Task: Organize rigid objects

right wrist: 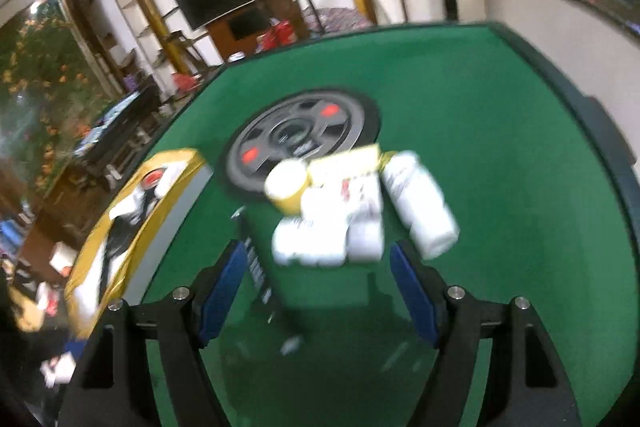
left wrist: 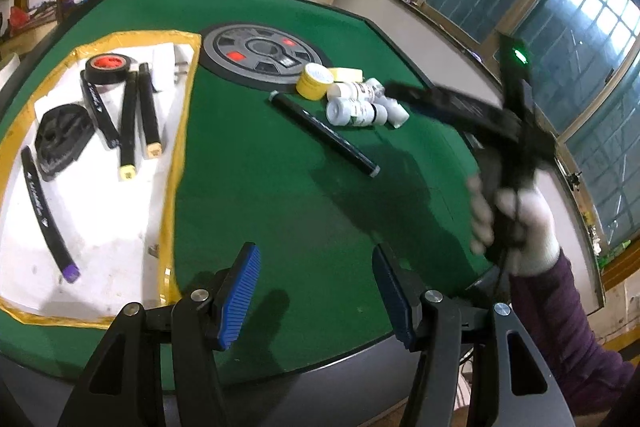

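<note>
Your work surface is a green felt table (left wrist: 280,187) with a round grey panel (left wrist: 262,57) set in its centre. At the left of the left wrist view lies a white sheet bordered in yellow tape (left wrist: 100,227); it carries a black moulded part (left wrist: 60,139), a roll of black tape with a red core (left wrist: 107,69), and several black marker pens (left wrist: 130,131). One further black marker (left wrist: 324,135) lies alone on the felt, between the sheet and a cluster of white bottles (left wrist: 360,107) just in front of the round panel. A yellow-walled tub with a white lid (left wrist: 315,81) touches that cluster on the panel side. Your left gripper (left wrist: 316,295) hangs above bare felt near the table edge, its blue pads standing apart with nothing between them. Your right gripper (right wrist: 316,291), held in a white-gloved hand (left wrist: 512,227), points at the bottles; its view is blurred, its pads are spread and clear of the bottles, and nothing is gripped.
</note>
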The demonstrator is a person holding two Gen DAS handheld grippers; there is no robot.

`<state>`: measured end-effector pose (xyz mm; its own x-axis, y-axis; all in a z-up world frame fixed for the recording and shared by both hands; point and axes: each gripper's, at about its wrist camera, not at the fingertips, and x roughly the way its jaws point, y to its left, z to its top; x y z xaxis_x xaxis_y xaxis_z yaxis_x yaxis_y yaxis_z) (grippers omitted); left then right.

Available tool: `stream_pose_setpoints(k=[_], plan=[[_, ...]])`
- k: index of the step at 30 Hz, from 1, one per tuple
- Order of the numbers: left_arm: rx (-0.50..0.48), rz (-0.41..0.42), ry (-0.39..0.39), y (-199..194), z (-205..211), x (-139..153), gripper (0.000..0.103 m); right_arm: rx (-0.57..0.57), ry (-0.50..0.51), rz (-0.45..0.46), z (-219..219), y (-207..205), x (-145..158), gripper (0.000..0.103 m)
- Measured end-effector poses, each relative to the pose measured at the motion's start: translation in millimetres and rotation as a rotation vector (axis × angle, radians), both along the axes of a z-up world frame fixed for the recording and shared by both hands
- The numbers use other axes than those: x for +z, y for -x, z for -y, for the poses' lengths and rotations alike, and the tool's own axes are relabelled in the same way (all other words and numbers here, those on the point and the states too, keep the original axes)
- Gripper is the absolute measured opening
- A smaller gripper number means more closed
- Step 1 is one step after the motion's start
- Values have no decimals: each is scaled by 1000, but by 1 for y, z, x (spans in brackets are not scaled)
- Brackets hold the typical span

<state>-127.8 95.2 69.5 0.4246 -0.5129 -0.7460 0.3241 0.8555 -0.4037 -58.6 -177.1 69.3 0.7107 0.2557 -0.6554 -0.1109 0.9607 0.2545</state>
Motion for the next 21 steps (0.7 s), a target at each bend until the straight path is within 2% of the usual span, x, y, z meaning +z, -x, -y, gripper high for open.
stream_pose_setpoints(k=[2, 6, 9, 13, 18, 21], plan=[[-6, 1, -3, 3, 2, 1, 61, -3, 22, -13, -5, -19, -5, 73], [-4, 6, -6, 5, 2, 4, 61, 11, 6, -79, -8, -41, -27, 73], [0, 5, -7, 1, 0, 3, 61, 88, -24, -150, -17, -35, -45, 74], [-4, -28, 12, -7, 3, -6, 61, 177, 22, -155, -31, -13, -48, 74], [-31, -63, 8, -10, 16, -12, 61, 107, 145, -46, -39, -9, -31, 74], [-35, -51, -12, -9, 21, -9, 61, 95, 195, -25, -44, -15, -27, 76]])
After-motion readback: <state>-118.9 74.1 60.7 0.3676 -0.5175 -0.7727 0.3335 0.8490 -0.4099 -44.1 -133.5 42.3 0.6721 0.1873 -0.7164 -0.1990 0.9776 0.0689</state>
